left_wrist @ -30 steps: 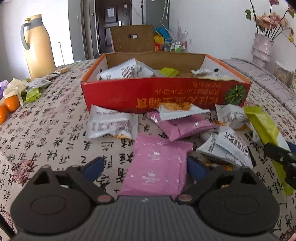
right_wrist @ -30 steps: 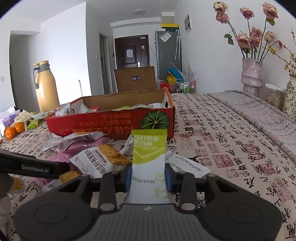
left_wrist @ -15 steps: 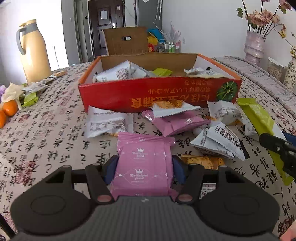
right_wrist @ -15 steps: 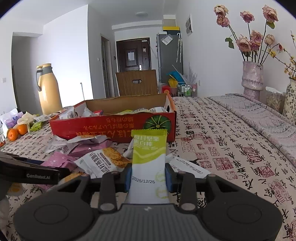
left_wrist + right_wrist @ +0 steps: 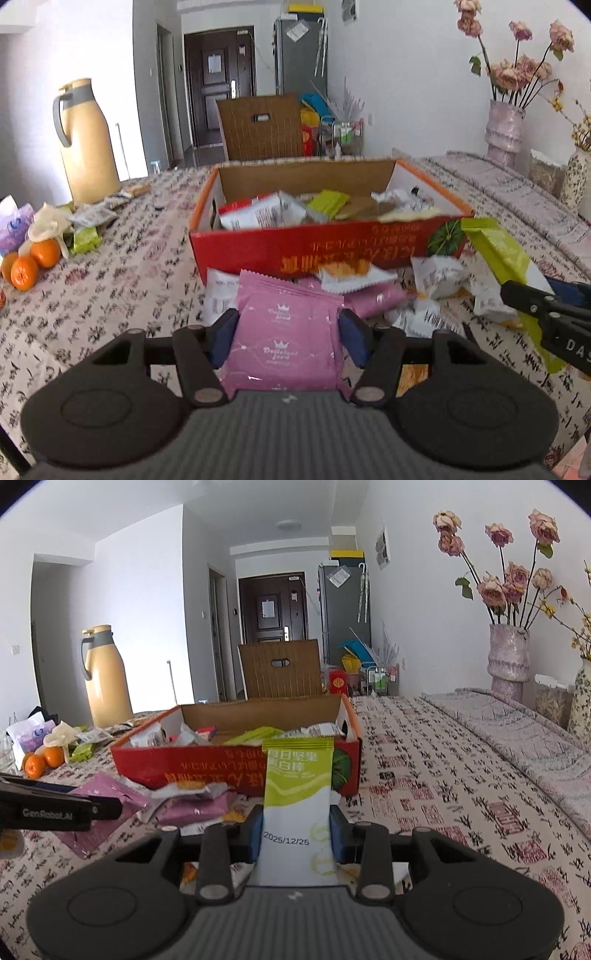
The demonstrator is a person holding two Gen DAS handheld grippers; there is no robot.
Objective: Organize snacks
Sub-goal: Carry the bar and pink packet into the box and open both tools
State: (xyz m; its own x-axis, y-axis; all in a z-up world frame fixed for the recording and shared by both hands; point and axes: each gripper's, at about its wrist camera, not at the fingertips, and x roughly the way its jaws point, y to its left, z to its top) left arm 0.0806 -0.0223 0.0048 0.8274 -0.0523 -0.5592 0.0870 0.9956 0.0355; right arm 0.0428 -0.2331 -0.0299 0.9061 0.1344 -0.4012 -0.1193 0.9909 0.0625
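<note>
My left gripper is shut on a pink snack packet and holds it above the table, in front of the red cardboard box. My right gripper is shut on a green-and-white snack bar, held upright before the box's right end. The box holds several packets. The green bar also shows at the right of the left wrist view. Loose white and pink packets lie on the table in front of the box.
A yellow thermos jug stands at the back left. Oranges and small packets lie at the left. Vases of dried flowers stand at the right edge. A brown box flap rises behind the red box.
My left gripper closed on the pink packet and lifted it off the table. My right gripper rose with the green bar; both views now look down into the box.
</note>
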